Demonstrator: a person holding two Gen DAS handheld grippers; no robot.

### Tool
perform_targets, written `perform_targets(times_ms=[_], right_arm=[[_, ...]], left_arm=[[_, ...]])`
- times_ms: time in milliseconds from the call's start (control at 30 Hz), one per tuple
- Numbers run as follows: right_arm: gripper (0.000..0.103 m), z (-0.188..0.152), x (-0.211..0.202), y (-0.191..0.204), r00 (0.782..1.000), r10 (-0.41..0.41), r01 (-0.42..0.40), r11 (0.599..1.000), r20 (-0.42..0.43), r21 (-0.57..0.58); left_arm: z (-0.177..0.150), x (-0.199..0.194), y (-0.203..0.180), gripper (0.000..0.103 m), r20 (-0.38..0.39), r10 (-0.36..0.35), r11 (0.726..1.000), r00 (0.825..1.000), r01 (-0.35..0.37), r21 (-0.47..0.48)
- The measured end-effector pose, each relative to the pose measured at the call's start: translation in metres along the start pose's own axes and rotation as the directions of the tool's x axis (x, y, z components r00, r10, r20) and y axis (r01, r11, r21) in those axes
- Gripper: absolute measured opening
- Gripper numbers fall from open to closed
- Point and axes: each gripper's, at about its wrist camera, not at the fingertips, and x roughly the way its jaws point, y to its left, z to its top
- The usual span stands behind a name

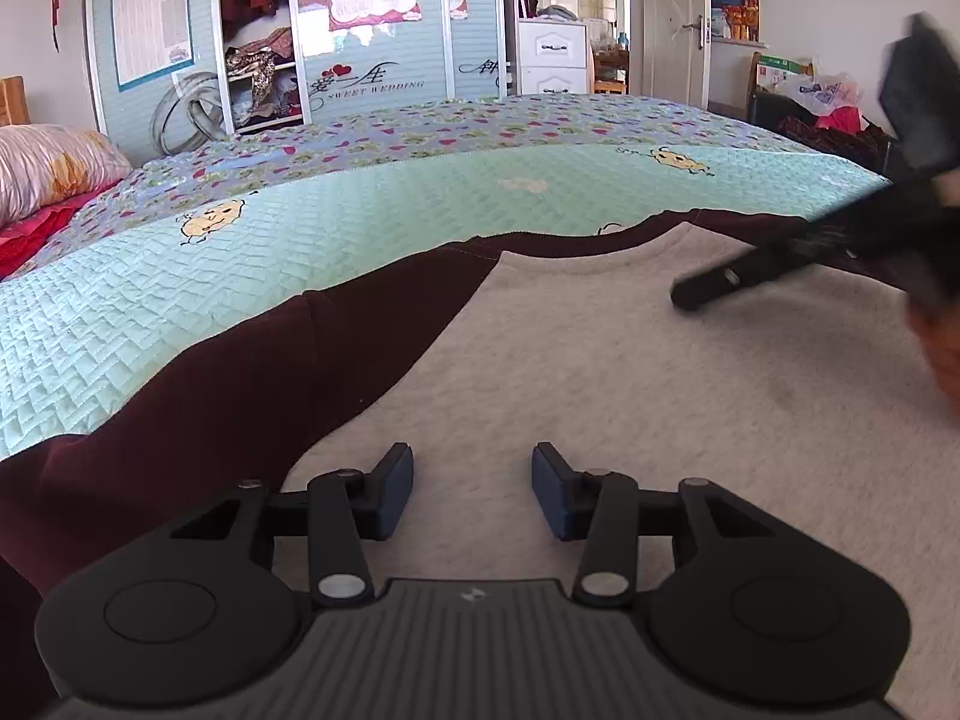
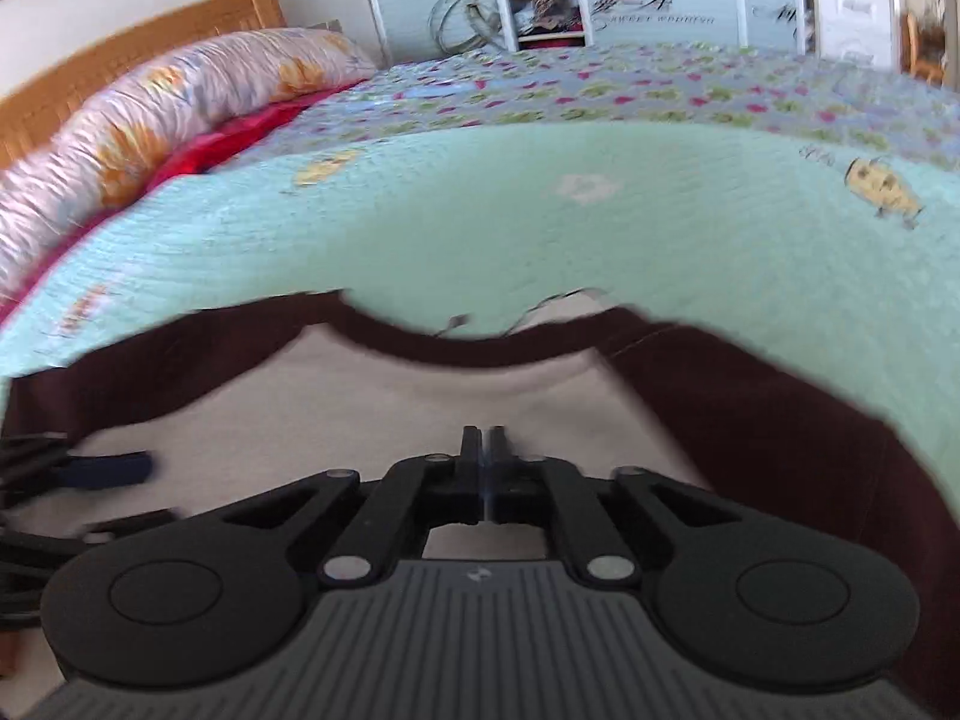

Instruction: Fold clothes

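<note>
Left tool hovers low over the grey chest of a sweatshirt, its two blue pads standing apart with only bare cloth showing between them and nothing gripped. Ahead of it and to its left runs the sweatshirt's dark maroon sleeve, spread flat on the bed; the maroon collar lies straight ahead, at the far edge of the garment. To its front right the right tool reaches in over the grey cloth near the collar, blurred

Right tool, seen from its own camera, has its fingers pressed together with no cloth visible between them. The grey chest of the sweatshirt lies under and ahead of it, the maroon collar beyond its tips, and the other maroon sleeve to its right. A blue pad of the left tool shows at its left. The whole sweatshirt lies flat on the pale green quilt of the bed, with a pink and orange pillow well off to the far left
</note>
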Motion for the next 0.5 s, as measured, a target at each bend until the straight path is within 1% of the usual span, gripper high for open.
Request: perform_targets(times_ms=[33,67,100,133,167,200,233,267,333,400,433,467,500], right_arm=[[0.008,-0.005,-0.007,0.009,0.996,0.087,-0.087,0.996,-0.024,-0.005],[0.009,-0.013,-0.010,0.019,0.986,0.145,-0.149,0.988,-0.078,-0.048],[0.002,-0.021,-0.007,0.025,0.987,0.107,-0.122,0.985,-0.120,-0.121],[0.001,-0.026,-0.003,0.022,0.992,0.071,-0.089,0.980,-0.107,-0.176],[0.001,-0.023,0.001,0.009,0.995,0.076,-0.085,0.987,-0.069,-0.138],[0.001,-0.015,0.004,-0.006,0.998,0.054,-0.056,0.997,-0.042,-0.053],[0.001,-0.009,0.003,-0.013,1.000,-0.015,0.015,1.000,-0.008,-0.021],[0.001,-0.003,0.002,-0.019,0.997,-0.080,0.080,0.997,0.019,0.007],[0.002,-0.005,0.008,0.003,0.992,-0.121,0.119,0.990,-0.023,-0.072],[0.008,-0.006,0.003,0.029,0.990,-0.118,0.097,0.969,-0.081,-0.228],[0.006,-0.011,0.000,0.034,0.991,-0.101,0.070,0.954,-0.090,-0.293],[0.001,-0.016,-0.001,0.028,0.990,-0.125,0.095,0.935,-0.067,-0.341],[0.001,-0.012,0.000,0.017,0.983,-0.178,0.159,0.936,-0.033,-0.315]], left_arm=[[-0.001,0.000,0.000,0.047,0.002,-0.001,1.000,1.000,0.001,-0.001],[-0.001,0.000,0.000,0.047,0.005,-0.001,1.000,1.000,0.001,-0.003],[-0.002,0.001,0.000,0.047,0.007,-0.001,1.000,1.000,0.001,-0.004],[-0.002,0.000,-0.001,0.047,0.010,0.000,1.000,1.000,0.000,-0.002],[-0.002,0.000,-0.001,0.047,0.009,0.001,1.000,1.000,-0.001,-0.002],[-0.002,0.000,-0.001,0.047,0.008,0.001,1.000,1.000,-0.001,-0.002],[-0.002,0.000,-0.001,0.047,0.007,0.002,1.000,1.000,-0.002,-0.002],[-0.002,0.000,-0.001,0.048,0.007,0.005,1.000,1.000,-0.005,0.001],[-0.002,0.000,-0.002,0.048,0.007,0.009,1.000,1.000,-0.009,0.008],[-0.003,0.000,-0.001,0.048,0.010,0.008,1.000,1.000,-0.008,0.005],[-0.004,0.000,0.000,0.048,0.012,0.005,1.000,1.000,-0.005,0.000],[-0.004,-0.001,0.000,0.048,0.015,0.002,1.000,1.000,-0.002,-0.005],[-0.005,-0.001,0.001,0.048,0.017,0.000,1.000,1.000,0.000,-0.009]])
